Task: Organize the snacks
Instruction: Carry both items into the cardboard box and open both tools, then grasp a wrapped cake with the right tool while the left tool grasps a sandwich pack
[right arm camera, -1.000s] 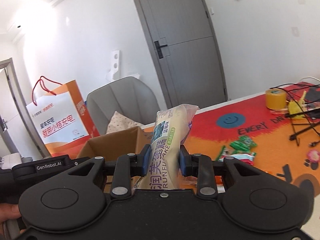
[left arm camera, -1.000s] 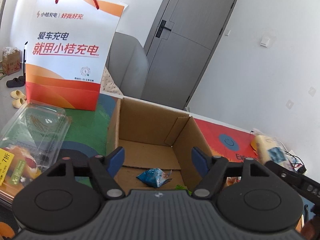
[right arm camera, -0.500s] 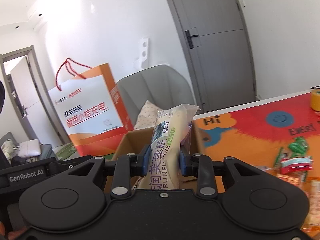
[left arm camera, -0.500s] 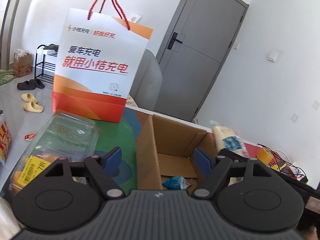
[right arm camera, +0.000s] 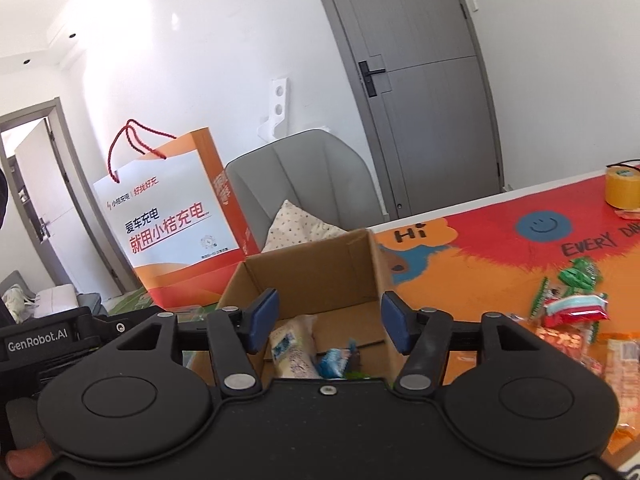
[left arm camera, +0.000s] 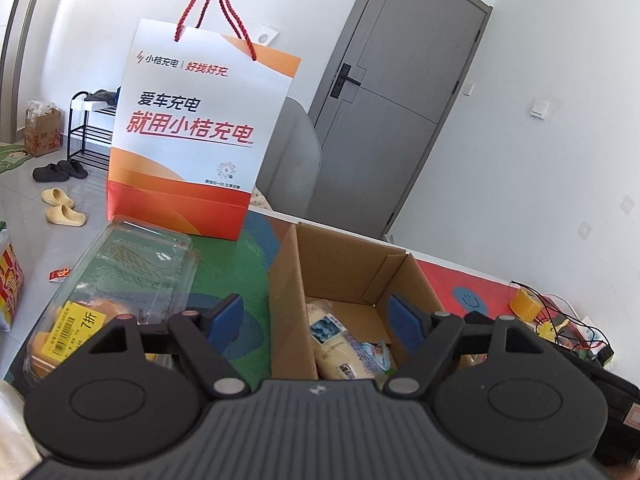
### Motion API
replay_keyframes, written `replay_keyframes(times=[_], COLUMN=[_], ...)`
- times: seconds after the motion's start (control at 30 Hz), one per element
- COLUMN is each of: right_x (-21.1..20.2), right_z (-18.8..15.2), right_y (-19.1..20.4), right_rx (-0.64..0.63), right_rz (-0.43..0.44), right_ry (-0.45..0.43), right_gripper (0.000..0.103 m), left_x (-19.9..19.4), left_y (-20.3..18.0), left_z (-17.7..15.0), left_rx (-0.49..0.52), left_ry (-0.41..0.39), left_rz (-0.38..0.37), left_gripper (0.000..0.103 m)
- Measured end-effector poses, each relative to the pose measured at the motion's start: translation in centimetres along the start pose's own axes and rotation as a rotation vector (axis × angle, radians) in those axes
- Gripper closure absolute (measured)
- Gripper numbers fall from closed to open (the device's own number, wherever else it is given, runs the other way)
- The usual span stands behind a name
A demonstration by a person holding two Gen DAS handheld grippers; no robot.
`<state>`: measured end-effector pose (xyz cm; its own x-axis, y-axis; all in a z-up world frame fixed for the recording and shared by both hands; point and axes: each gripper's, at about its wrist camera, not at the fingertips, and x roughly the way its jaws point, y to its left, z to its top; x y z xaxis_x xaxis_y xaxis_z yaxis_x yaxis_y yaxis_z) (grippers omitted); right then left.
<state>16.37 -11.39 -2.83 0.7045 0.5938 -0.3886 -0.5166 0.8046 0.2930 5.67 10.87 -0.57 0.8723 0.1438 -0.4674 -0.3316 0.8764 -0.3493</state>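
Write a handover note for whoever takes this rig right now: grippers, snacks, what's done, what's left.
Left gripper: open, empty, beside the box.
Right gripper: open, empty, over the box.
Done: cake pack and blue packet lie inside the box.
Left: green packet, red packet and the other snacks at the right edge still on the mat; clear tray sits left of the box, by the bag.

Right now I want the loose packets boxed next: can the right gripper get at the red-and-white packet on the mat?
Probably yes. The right gripper is open and empty, and the red-and-white packet lies uncovered on the mat, right of the cardboard box, with nothing visibly between.
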Motion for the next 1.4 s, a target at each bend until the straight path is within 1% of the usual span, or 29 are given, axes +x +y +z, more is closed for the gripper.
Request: replay_keyframes(times=[0.23, 0.5, 0.73, 0.87, 0.97, 1.23, 1.4], right_x=[-2.2, -3.8, -4.6, -5.8, -6.7, -7.8, -8.3], right_z=[-0.8, -1.1, -1.6, -1.8, -2.3, -3.6, -4.4], right_y=[-2.0, -3.8, -5.4, -6.9, -8.3, -12.0, -13.9], right_rx=[0.027, 0.058, 0.075, 0.102, 0.115, 0.168, 0.199], right_rz=[-0.037, -0.045, -0.060, -0.086, -0.119, -0.201, -0.232], right_ry=[-0.016, -0.037, -0.039, -0.049, -0.052, -0.039, -0.028], right_gripper=[0.046, 0.046, 0.045, 0.043, 0.043, 0.043, 0.043], left_x=[-0.2, -0.6, -0.7, -0.8, -0.4, 0.5, 1.3], left_y=[-1.4, -3.1, -4.6, -5.9, -7.1, -10.9, -13.0], left_z=[-0.7, -1.2, -1.8, -2.4, -3.0, -4.8, -6.0], left_rx=[0.028, 0.062, 0.086, 0.110, 0.125, 0.187, 0.215], left_ry=[0.009, 0.008, 0.013, 0.013, 0.028, 0.056, 0.081], left_rz=[-0.010, -0.015, -0.021, -0.043, -0.065, -0.133, -0.168], left_gripper=[0.025, 0.025, 0.025, 0.025, 0.025, 0.025, 0.024])
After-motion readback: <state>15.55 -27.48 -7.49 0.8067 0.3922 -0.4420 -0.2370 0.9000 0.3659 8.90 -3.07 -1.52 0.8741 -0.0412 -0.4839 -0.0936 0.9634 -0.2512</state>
